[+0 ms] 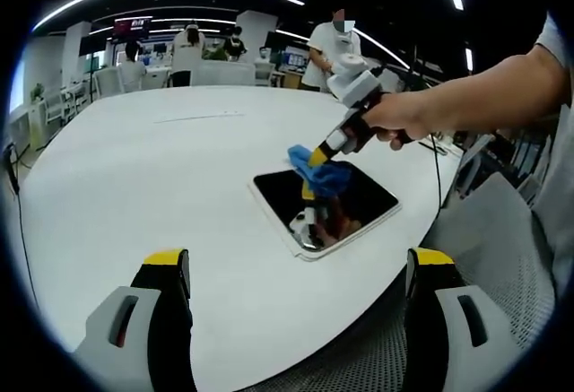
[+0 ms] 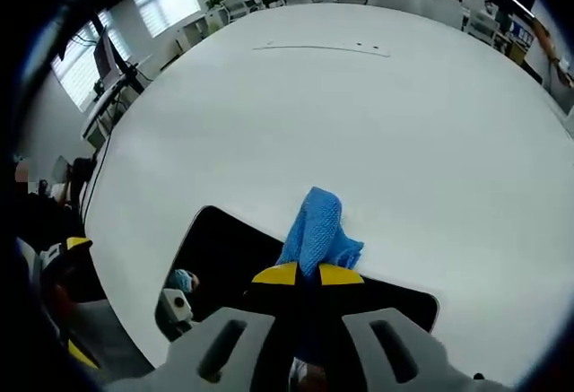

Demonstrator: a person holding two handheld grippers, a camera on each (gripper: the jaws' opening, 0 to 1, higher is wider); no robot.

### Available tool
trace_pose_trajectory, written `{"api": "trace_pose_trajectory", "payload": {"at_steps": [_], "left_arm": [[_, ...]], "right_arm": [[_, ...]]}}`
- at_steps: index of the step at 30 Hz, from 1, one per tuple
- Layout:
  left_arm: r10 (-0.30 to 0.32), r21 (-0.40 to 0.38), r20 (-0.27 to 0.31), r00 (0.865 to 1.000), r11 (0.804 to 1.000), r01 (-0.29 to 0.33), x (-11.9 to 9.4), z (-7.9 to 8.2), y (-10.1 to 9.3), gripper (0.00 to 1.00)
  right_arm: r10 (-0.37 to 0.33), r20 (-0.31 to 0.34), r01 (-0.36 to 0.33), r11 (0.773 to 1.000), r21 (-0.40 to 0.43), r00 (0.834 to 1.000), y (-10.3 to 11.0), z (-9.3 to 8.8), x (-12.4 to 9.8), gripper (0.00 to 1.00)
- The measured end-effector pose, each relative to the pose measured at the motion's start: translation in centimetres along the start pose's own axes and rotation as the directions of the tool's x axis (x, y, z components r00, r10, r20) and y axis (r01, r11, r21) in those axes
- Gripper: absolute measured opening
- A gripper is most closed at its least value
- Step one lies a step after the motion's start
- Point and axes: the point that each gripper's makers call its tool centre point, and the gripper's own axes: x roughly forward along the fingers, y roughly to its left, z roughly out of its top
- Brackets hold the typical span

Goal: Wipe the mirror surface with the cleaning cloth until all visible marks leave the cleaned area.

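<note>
Right gripper view: the right claw (image 2: 308, 274) pinches the cloth (image 2: 316, 229), angled down onto the mirror (image 2: 220, 248) beneath it; the left claw (image 1: 296, 271) hovers spread above the tabletop (image 1: 161, 168).

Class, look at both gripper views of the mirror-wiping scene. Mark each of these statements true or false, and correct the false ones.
1. The right gripper is shut on the blue cloth. True.
2. The mirror stands upright against a wall. False: it lies flat on the white table.
3. The left gripper holds the cloth. False: its jaws are open and hold nothing.
4. The cloth rests on the mirror. True.
5. The table is square and black. False: it is white with a rounded edge.
</note>
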Motion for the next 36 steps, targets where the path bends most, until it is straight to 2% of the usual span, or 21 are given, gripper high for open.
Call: {"api": "trace_pose_trajectory", "payload": {"at_steps": [14, 36], "left_arm": [[0.001, -0.001, -0.001, 1.000, 1.000, -0.001, 0.0, 0.0, 0.0, 0.99], [0.005, 0.002, -0.001, 1.000, 1.000, -0.005, 0.0, 0.0, 0.1, 0.99]], "right_arm": [[-0.031, -0.023, 0.030, 1.000, -0.003, 0.999, -2.2, -1.0, -1.1, 0.00], [-0.055, -0.013, 0.056, 0.995, 0.088, 0.998, -2.5, -1.2, -0.8, 0.00]]}}
